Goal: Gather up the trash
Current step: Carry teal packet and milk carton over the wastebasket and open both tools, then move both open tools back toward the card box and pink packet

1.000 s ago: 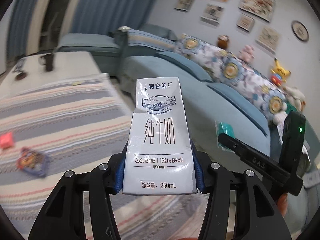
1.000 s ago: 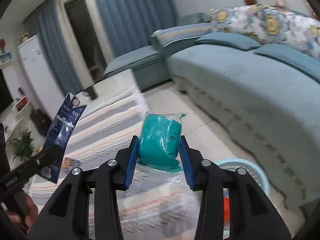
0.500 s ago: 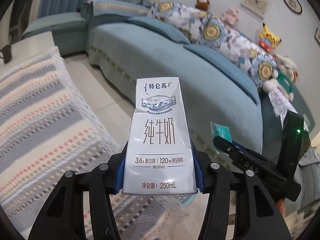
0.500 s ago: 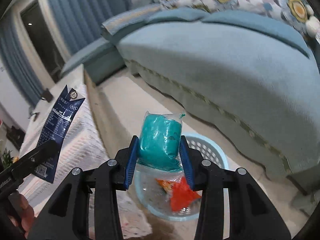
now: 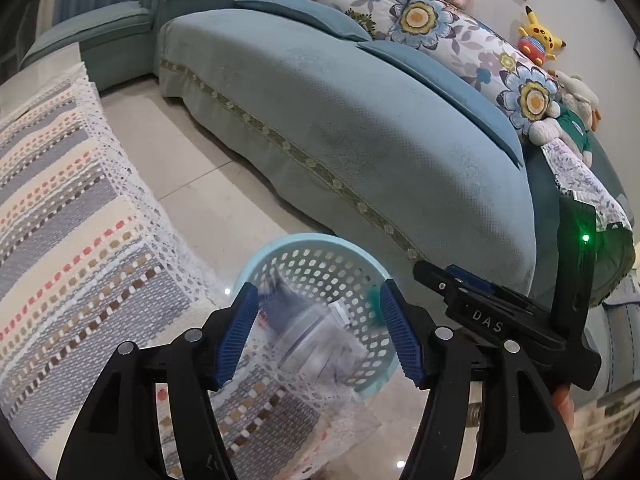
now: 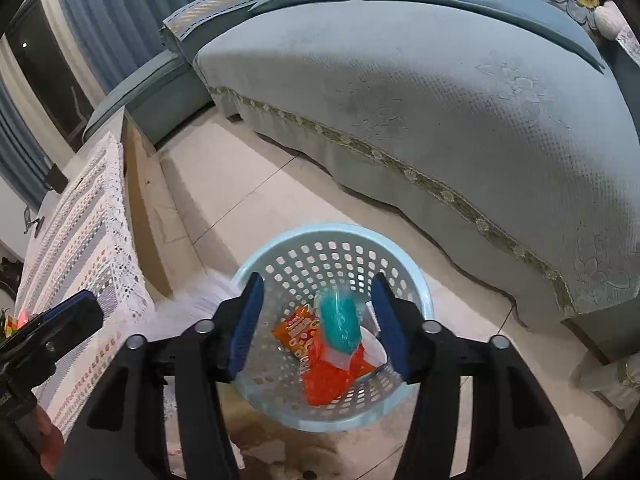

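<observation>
Trash dropping into basket [image 6: 416, 280] below both grippers.
Left gripper [image 5: 320, 334] jaws opening, blurred carton [image 5: 308, 336] between, unpressed; right gripper [image 6: 318, 326] jaws opening, teal packet [image 6: 340, 320] loose between.

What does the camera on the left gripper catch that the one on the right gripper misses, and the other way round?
Only the left wrist view shows the plush toys along the sofa back and a blurred carton dropping between the opening jaws of the left gripper.

Only the right wrist view shows the blue curtains, the orange wrappers lying in the basket, and the teal packet clearly, falling free between the opening jaws of the right gripper.

Both show the light blue basket on the floor, the sofa and the striped tablecloth.
</observation>
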Demonstrator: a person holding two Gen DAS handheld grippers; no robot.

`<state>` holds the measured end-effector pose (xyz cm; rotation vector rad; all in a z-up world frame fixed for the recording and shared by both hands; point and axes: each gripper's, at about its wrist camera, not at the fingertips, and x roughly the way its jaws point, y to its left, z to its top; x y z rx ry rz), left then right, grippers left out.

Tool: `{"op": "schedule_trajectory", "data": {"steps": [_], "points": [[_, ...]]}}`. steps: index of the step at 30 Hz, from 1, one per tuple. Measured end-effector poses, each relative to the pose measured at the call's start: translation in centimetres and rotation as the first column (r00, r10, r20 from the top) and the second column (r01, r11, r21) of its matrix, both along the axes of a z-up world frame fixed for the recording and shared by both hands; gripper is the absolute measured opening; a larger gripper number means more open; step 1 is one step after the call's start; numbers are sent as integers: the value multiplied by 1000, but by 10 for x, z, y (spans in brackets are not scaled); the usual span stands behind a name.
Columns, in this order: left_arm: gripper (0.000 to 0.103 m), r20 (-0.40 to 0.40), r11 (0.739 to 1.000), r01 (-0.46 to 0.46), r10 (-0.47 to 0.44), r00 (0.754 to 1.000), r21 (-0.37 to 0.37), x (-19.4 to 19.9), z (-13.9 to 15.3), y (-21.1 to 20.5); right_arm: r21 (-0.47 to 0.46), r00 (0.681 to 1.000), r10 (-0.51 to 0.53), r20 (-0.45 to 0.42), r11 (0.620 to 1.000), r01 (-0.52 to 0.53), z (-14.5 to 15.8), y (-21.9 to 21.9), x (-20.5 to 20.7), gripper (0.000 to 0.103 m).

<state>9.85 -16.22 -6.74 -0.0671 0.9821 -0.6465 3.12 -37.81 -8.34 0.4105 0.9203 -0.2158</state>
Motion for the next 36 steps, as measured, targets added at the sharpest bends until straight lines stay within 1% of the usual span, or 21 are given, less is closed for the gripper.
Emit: {"op": "schedule_trajectory", "data": {"steps": [5,11,16,18,21,26,29,30,33,34,35,36], "points": [[61,10,1000,-26,26,1000,-14,-1,7,12,2,1000,6,12,1000,-6,4,0,-1,53],[61,28,998,-59,59,998,-31,-6,21,34,-15,996,62,58,998,-61,26,21,1,53],[61,58,991,-122,126,990,-57,-13,41,71,-48,980,148,130,989,-143,55,57,1,53],[61,74,984,-162,168,983,-73,-16,52,92,-61,967,193,165,981,-185,69,76,1,53],[61,98,968,-232,240,966,-92,-20,66,127,-70,949,243,201,970,-234,84,100,3,53],[61,127,927,-363,373,919,-92,-26,83,195,-66,900,356,252,934,-351,109,156,17,53],[61,137,890,-446,455,880,-95,-30,90,240,-75,862,429,271,902,-426,122,197,29,53],[61,135,874,-476,486,863,-100,-32,92,259,-80,851,449,273,892,-445,124,208,32,53],[61,128,827,-552,562,817,-105,-33,92,307,-128,792,546,272,837,-533,134,261,44,53],[61,124,810,-577,586,801,-104,-34,91,322,-141,778,568,269,822,-551,135,276,46,53],[61,120,799,-593,601,790,-104,-34,91,333,-150,763,589,266,808,-570,135,289,49,53],[61,114,783,-614,622,774,-103,-35,89,349,-156,742,617,261,786,-598,135,307,53,53]]}}
